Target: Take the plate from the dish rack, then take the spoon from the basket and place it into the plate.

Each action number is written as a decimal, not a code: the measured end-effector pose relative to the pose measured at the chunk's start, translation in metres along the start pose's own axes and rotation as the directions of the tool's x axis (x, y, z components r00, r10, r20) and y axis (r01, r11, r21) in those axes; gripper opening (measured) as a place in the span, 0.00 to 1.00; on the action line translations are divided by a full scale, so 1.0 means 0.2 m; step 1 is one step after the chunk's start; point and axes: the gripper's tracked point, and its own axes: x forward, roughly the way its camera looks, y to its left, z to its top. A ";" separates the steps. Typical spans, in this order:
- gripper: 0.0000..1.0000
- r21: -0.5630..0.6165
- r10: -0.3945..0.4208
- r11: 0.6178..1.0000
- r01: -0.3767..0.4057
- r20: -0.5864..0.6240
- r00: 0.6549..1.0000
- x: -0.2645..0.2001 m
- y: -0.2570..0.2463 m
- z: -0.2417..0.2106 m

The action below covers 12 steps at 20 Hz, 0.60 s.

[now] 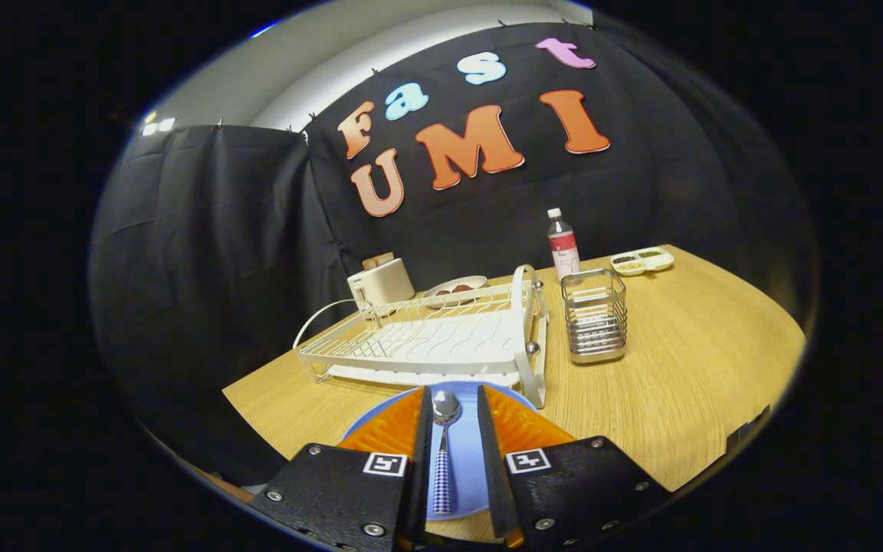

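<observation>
Your fingers stand narrowly parted over the blue plate, hiding most of its rim. Between them the spoon lies on the plate; contact with either finger is unclear. Beyond: dish rack, wire basket.

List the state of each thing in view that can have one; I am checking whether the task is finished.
plate: flat on the table, out of the rack.
spoon: lying on the plate, between the fingers, untouched.
gripper: open, fingers either side of the spoon.
dish rack: empty.
basket: upright, looks empty.
bottle: upright, capped.
</observation>
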 end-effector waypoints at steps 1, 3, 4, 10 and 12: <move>0.40 -0.020 -0.003 1.000 0.004 0.020 1.000 0.00 0.01 0.04; 0.52 -0.050 -0.007 0.999 0.010 0.064 0.998 0.01 0.05 0.13; 0.55 -0.069 -0.011 0.997 0.017 0.087 0.996 0.01 0.06 0.18; 0.84 -0.153 -0.085 0.979 0.132 0.283 0.956 -0.02 0.13 0.50; 0.90 -0.167 -0.125 0.967 0.192 0.343 0.931 -0.06 0.13 0.59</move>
